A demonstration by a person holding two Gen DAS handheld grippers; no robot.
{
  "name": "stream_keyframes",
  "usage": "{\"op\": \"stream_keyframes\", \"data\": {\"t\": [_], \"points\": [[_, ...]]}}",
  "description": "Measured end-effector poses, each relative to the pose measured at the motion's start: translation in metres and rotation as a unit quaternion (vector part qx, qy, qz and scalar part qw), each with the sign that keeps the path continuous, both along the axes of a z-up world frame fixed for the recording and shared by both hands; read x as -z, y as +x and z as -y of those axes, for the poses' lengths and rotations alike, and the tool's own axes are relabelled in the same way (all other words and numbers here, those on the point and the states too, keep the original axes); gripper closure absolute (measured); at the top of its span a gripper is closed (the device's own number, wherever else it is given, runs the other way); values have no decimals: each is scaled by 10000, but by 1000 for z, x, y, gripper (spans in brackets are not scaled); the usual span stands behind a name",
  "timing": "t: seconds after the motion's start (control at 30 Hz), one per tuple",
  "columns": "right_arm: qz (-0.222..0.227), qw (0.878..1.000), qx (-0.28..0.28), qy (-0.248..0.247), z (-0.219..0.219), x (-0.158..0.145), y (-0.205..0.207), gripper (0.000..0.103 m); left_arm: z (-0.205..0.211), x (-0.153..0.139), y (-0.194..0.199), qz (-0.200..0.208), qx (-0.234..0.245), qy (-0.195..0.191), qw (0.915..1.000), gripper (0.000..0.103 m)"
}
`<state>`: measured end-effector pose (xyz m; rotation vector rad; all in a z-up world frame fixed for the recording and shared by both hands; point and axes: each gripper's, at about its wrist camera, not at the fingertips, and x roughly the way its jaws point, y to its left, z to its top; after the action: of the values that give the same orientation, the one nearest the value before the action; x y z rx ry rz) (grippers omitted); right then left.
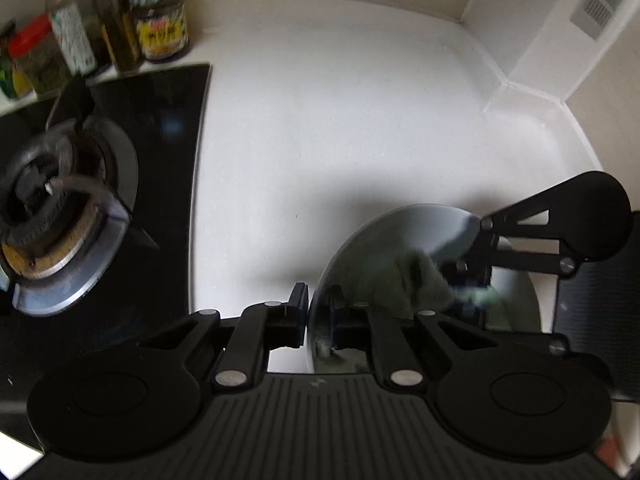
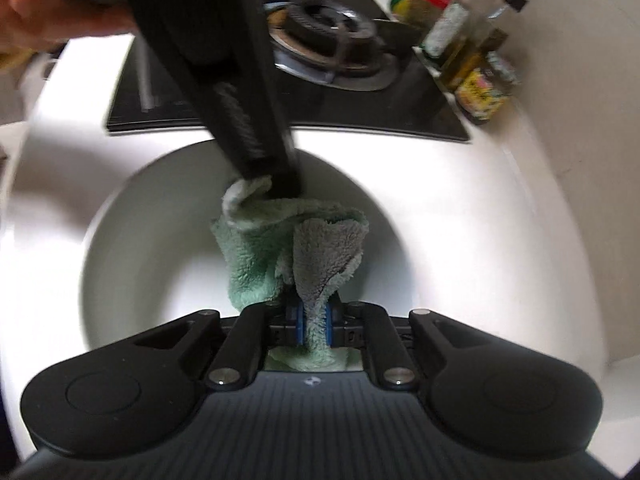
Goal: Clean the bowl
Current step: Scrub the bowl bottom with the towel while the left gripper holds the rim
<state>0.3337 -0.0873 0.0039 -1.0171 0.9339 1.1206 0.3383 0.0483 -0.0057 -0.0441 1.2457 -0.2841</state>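
Bowl: the white bowl (image 2: 132, 248) sits on the white table (image 1: 340, 128), just right of the black stove top (image 1: 160, 128) in the left wrist view.
Left hand-held gripper: the left hand-held gripper (image 1: 308, 320) straddles the bowl's near rim, one finger outside, one inside; the gap is narrow, clenched on the rim as far as the left wrist view shows.
Right hand-held gripper: the right hand-held gripper (image 2: 314, 326) points steeply down into the bowl, its blue pads clamped on a fold of the cloth (image 2: 288, 248).
Cloth: green on one face, grey on the other, bunched up and hanging into the bowl's hollow; whether it touches the bottom, I cannot tell.
Person: a hand (image 2: 36, 12) shows at the top left of the right wrist view, gripping the left tool's body.
Stove: a gas burner (image 1: 60, 208) with its metal ring sits on the black glass.
Back corner: jars and bottles (image 1: 120, 28) stand beside the stove against the wall.
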Motion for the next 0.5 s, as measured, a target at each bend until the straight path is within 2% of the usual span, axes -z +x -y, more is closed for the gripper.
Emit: {"op": "stream_keyframes", "data": {"t": [0.1, 0.2, 0.27, 0.37, 0.4, 0.5], "points": [[-542, 9985, -20, 11, 2, -8, -4, 94, 6, -1, -1, 119, 22, 98, 9999, 89], [-1265, 9919, 31, 66, 2, -9, -2, 94, 11, -1, 1, 168, 25, 139, 9998, 87], [-1477, 9889, 78, 124, 5, -11, -3, 94, 14, -2, 1, 214, 54, 183, 9996, 85], [-2069, 9768, 319, 458, 18, -21, 2, 93, 16, -2, 4, 244, 91, 215, 9994, 82], [-2418, 9670, 390, 697, 29, -30, 4, 93, 17, -1, 5, 244, 101, 214, 9994, 82], [-2509, 9614, 529, 1003, 48, -49, 5, 94, 19, -1, 7, 257, 160, 233, 9993, 82]]}}
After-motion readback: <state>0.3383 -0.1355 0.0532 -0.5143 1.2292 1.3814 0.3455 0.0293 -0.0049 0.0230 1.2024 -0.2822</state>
